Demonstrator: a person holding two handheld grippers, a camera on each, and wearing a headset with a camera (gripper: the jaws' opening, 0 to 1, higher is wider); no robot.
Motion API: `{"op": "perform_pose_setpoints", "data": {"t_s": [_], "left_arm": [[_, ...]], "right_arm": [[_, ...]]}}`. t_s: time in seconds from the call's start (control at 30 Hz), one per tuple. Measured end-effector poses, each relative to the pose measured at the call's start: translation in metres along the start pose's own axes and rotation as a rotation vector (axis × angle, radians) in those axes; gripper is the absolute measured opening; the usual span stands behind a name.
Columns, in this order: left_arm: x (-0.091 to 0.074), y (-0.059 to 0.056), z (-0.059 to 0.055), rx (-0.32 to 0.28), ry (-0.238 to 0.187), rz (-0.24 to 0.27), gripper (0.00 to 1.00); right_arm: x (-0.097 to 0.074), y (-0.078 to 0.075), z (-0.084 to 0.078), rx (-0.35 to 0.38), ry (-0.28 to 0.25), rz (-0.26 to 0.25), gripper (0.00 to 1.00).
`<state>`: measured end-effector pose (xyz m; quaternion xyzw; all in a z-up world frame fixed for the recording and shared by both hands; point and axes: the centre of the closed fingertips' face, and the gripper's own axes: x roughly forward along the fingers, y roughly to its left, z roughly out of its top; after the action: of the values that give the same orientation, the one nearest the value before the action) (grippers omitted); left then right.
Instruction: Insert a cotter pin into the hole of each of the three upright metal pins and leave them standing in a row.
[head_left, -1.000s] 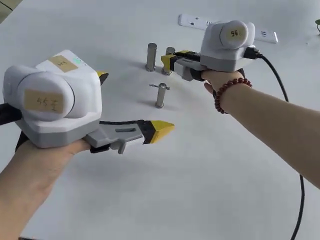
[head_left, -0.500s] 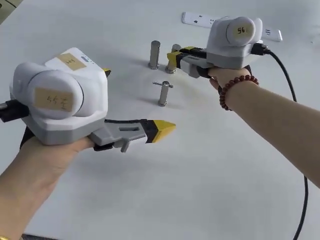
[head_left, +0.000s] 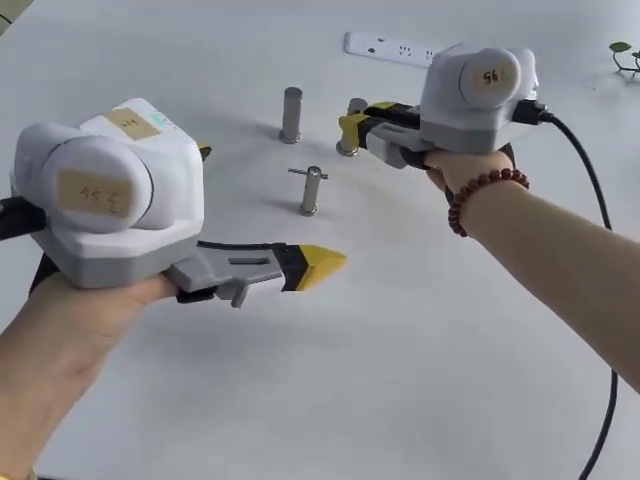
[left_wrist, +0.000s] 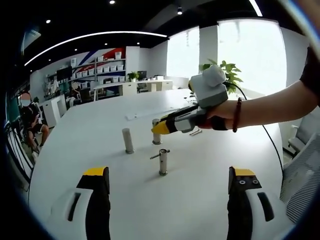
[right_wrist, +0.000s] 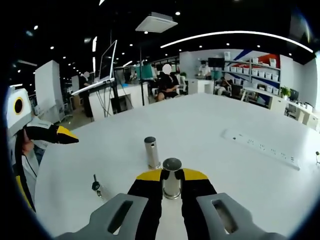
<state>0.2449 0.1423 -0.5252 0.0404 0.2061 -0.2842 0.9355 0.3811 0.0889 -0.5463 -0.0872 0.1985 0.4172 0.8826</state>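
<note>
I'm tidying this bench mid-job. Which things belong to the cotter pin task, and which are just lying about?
Part of the job:
- front metal pin, with a cotter pin through it
- rear metal pin, bare
- held metal pin, between the right gripper jaws

Just lying about:
- power strip
- plant at the table's far edge

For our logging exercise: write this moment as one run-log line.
right tongs: shut on right pin | left tongs: open, empty | front pin: cotter in | left pin: bare, upright
</note>
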Motion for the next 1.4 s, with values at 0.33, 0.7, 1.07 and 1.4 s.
{"op": "perform_pose_setpoints", "data": {"t_s": [0.33, 0.7, 1.07, 1.4], "left_arm": [[-0.002, -0.003, 0.004, 0.005, -0.009, -0.011, 0.99], [-0.003, -0.015, 0.004, 0.025, 0.0, -0.07, 0.99], [-0.002, -0.02, 0.002, 0.041, 0.011, -0.098, 0.99], [-0.002, -0.022, 0.001, 0.049, 0.013, -0.109, 0.99]], "right_arm": [[-0.037, 0.016, -0.019, -0.025, 0.031, -0.011, 0.08], [-0.062, 0.039, -0.035, -0.014, 0.05, -0.003, 0.08], [-0.069, 0.056, -0.047, -0.032, 0.069, 0.003, 0.08], [-0.07, 0.069, -0.053, -0.034, 0.067, 0.003, 0.08]]}}
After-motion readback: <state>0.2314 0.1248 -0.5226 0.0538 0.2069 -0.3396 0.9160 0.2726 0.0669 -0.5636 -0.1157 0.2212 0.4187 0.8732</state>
